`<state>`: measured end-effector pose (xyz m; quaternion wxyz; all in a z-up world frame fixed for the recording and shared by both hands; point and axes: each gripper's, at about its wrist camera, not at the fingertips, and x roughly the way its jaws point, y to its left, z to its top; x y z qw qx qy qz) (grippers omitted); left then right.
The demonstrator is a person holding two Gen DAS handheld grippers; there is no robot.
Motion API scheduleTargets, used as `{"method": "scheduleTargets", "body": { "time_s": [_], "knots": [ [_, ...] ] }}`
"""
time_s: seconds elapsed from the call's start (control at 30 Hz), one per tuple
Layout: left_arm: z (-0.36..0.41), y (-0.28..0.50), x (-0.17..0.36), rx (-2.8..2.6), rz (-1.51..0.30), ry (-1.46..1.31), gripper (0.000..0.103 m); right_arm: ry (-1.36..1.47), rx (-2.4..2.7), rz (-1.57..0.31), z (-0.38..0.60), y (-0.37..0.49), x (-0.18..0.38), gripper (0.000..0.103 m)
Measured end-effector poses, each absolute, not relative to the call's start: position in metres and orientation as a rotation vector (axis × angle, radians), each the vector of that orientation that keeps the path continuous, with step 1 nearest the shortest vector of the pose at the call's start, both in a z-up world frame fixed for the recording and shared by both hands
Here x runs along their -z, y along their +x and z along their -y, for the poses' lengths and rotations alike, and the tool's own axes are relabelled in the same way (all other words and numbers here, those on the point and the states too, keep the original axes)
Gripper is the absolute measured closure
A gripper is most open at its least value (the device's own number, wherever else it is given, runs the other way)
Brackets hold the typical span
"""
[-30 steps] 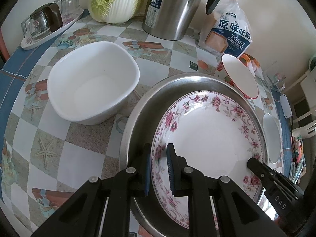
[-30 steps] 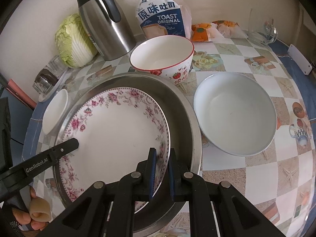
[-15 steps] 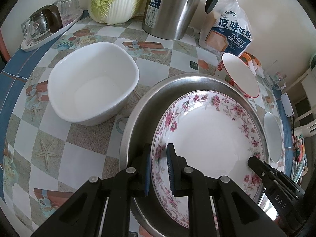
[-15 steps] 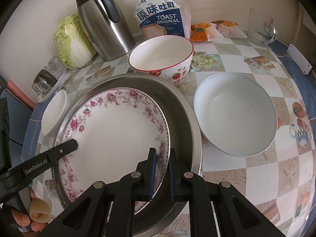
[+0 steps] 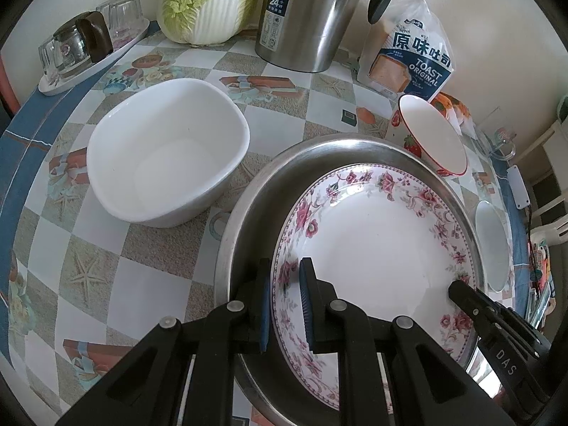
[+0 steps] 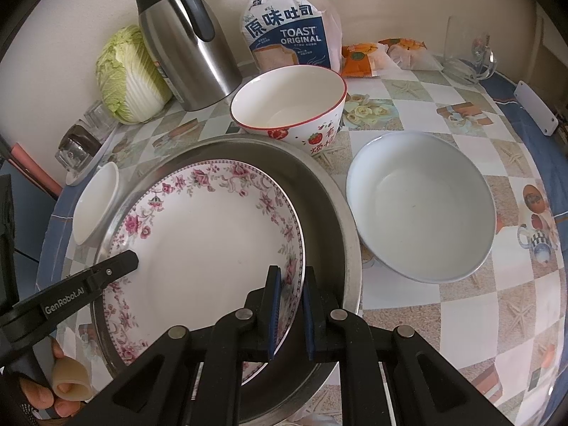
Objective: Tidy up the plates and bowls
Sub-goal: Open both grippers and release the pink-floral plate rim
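A floral-rimmed plate (image 5: 376, 248) lies inside a large steel basin (image 5: 248, 206); both also show in the right wrist view, the plate (image 6: 206, 241) and the basin (image 6: 326, 213). My left gripper (image 5: 284, 301) is shut on the plate's left rim. My right gripper (image 6: 291, 305) is shut on the plate's right rim. A square white bowl (image 5: 167, 156) sits left of the basin. A strawberry bowl (image 6: 287, 106) stands behind the basin. A round white bowl (image 6: 422, 209) sits to the basin's right.
A steel thermos jug (image 6: 188, 42), a napa cabbage (image 6: 127, 74), a bag of toast (image 6: 287, 35) and a tray of glasses (image 5: 88, 49) line the back wall. Orange snack packs (image 6: 372, 53) and a glass mug (image 6: 468, 53) sit at the back right. The table edge curves on both sides.
Both grippers keep their hold on the plate's rim. The plate has shifted very slightly within the basin; nothing else moved.
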<state>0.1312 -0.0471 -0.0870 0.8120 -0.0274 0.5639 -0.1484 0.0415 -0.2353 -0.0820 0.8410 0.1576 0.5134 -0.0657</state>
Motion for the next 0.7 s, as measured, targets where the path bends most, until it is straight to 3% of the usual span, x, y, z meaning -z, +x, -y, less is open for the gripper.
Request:
{"method": "scheduleTargets", "body": {
  "time_s": [0.47, 0.6, 0.7],
  "knots": [
    [0.051, 0.123, 0.060, 0.307, -1.111, 0.002, 0.085, 0.307, 0.178, -1.016, 0.239, 0.034, 0.057, 0.090],
    [0.052, 0.119, 0.048, 0.314, -1.090, -0.002, 0.068, 0.320, 0.182, -0.988, 0.243, 0.029, 0.045, 0.089],
    [0.050, 0.118, 0.044, 0.307, -1.089, -0.012, 0.062, 0.333, 0.192, -0.979, 0.247, 0.024, 0.039, 0.075]
  ]
}}
